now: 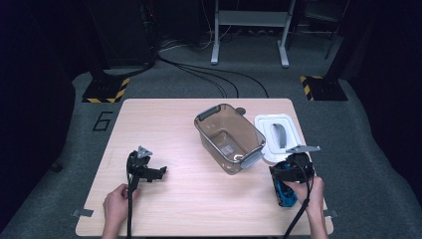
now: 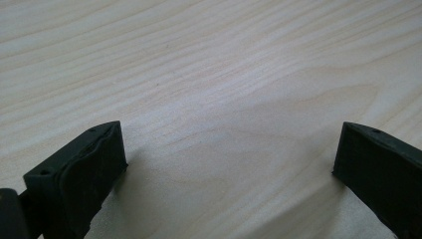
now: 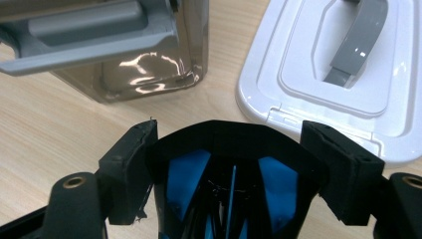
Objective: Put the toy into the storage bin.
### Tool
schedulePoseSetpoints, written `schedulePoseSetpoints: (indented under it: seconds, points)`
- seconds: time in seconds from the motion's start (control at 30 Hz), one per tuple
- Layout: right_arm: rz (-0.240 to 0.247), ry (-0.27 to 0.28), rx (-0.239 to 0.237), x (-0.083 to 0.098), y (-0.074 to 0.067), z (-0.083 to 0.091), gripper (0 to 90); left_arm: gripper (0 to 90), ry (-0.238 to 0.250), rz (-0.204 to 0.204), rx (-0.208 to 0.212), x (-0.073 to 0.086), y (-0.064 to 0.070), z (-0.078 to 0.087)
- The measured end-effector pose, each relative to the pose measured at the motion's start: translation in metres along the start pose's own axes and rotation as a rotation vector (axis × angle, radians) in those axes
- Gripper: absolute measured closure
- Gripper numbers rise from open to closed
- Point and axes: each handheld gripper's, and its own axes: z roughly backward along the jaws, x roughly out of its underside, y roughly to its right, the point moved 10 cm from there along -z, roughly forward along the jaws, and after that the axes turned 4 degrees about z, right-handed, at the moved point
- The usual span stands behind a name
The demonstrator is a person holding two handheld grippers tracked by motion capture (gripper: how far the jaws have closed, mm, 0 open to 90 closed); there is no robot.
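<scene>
My right gripper (image 1: 284, 175) is shut on a black and blue object (image 1: 284, 193), held just above the table's front right corner. In the right gripper view that black and blue object (image 3: 234, 164) spans the gap between the two jaws of the gripper (image 3: 231, 132). Ahead of it stands a clear brown container (image 1: 229, 137) with grey handles (image 3: 99, 35), empty inside. A white lid (image 1: 278, 132) with a grey handle (image 3: 356, 45) lies flat to the container's right. My left gripper (image 1: 149, 169) rests at the table's front left, open, with bare wood between its jaws (image 2: 229, 144).
The light wooden table (image 1: 179, 119) ends close behind the container and lid. Beyond it are a grey carpet with black cables (image 1: 209, 74), stand feet with yellow-black tape (image 1: 104, 92) and a metal frame (image 1: 249, 30).
</scene>
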Motion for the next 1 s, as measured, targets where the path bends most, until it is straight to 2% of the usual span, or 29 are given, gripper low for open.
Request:
schedulePoseSetpoints:
  seconds: [0.17,0.23,0.6,1.0]
  points:
    - [0.018,0.025,0.012,-0.003,0.001,0.005,24.3,0.0,0.0,0.0,0.0,0.0,0.0,0.0]
    - [0.004,0.031,0.009,-0.004,0.0,0.006,24.3,0.0,0.0,0.0,0.0,0.0,0.0,0.0]
    - [0.012,0.067,0.032,-0.022,0.011,0.013,24.3,0.0,0.0,0.0,0.0,0.0,0.0,0.0]
    - [0.003,0.1,0.071,-0.058,0.029,0.009,24.3,0.0,0.0,0.0,0.0,0.0,0.0,0.0]
